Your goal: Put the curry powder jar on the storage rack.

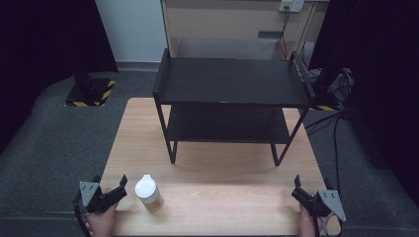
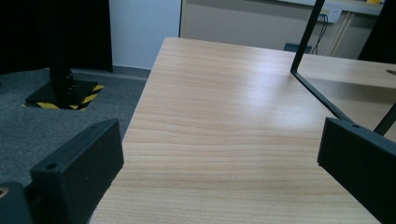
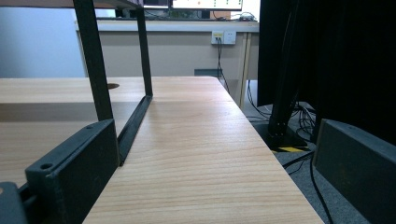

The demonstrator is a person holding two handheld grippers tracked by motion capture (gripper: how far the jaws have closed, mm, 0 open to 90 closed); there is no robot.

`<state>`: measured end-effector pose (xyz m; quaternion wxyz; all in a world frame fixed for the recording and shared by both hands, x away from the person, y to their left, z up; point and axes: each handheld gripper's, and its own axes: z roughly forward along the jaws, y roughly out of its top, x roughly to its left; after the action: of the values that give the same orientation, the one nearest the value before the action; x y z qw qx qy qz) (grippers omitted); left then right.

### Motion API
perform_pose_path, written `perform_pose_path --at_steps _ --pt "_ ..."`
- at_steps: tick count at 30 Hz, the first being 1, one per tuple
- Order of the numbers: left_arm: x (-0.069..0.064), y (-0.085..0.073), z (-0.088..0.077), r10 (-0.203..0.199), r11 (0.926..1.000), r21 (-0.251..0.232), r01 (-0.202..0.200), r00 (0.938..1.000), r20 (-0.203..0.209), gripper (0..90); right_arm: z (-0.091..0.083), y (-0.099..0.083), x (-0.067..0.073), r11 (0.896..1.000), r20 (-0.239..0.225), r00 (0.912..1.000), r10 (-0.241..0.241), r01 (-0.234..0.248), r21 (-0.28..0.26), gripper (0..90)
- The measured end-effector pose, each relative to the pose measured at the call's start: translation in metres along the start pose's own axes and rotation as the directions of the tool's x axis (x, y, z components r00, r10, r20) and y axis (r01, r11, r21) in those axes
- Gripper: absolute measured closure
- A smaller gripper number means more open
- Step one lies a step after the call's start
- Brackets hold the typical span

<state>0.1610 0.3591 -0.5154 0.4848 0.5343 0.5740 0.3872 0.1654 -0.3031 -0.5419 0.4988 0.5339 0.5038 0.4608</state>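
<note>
High view: cup stands beside spread-jawed left gripper.

One cup, one rack, two tools

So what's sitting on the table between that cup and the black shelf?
Nothing: in the high view only bare wood of the table lies between the cup and the black shelf.

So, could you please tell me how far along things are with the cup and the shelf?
Nothing looks done yet. The lidded cup stands on the table near its front left, beside the left tongs; the black shelf rack has both tiers bare. Nothing is in hand: left and right tongs are open and empty. Presumably the cup goes to the rack, so everything remains.
</note>
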Motion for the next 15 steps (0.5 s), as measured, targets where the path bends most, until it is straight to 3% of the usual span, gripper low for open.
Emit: perform_pose_path --at_steps 4,6,8,10,11,12,15 --pt "0.004 0.001 -0.006 -0.016 0.9999 -0.007 0.016 0.9999 0.000 0.0 0.001 0.001 0.000 1.000 0.001 1.0000 0.008 -0.008 0.004 0.6" --pt "0.003 -0.006 -0.031 -0.019 0.9976 -0.066 0.018 0.9997 -0.017 0.0 0.001 0.001 0.000 1.000 -0.004 1.0000 -0.001 0.001 0.007 0.6" --pt "0.003 -0.007 -0.039 -0.015 0.9972 -0.074 0.014 0.9998 -0.016 0.0 0.001 0.001 -0.001 1.000 -0.008 1.0000 -0.006 0.006 0.008 0.6" --pt "-0.002 -0.015 -0.068 -0.015 0.9949 -0.100 0.014 0.9998 -0.011 0.0 0.001 0.001 -0.001 1.000 -0.007 1.0000 0.000 0.000 0.005 0.6" --pt "-0.002 -0.015 -0.068 -0.015 0.9949 -0.100 0.014 0.9998 -0.011 0.0 0.001 0.001 -0.001 1.000 -0.007 1.0000 0.000 0.000 0.005 0.6" --pt "-0.011 -0.023 -0.091 -0.014 0.9928 -0.119 0.016 0.9997 0.021 0.0 0.000 0.000 -0.001 1.000 -0.007 1.0000 0.004 -0.004 0.002 0.6" --pt "-0.017 -0.026 -0.099 -0.013 0.9923 -0.123 0.018 0.9990 0.044 0.0 0.000 0.000 -0.001 1.000 -0.006 1.0000 0.005 -0.004 0.002 0.6"
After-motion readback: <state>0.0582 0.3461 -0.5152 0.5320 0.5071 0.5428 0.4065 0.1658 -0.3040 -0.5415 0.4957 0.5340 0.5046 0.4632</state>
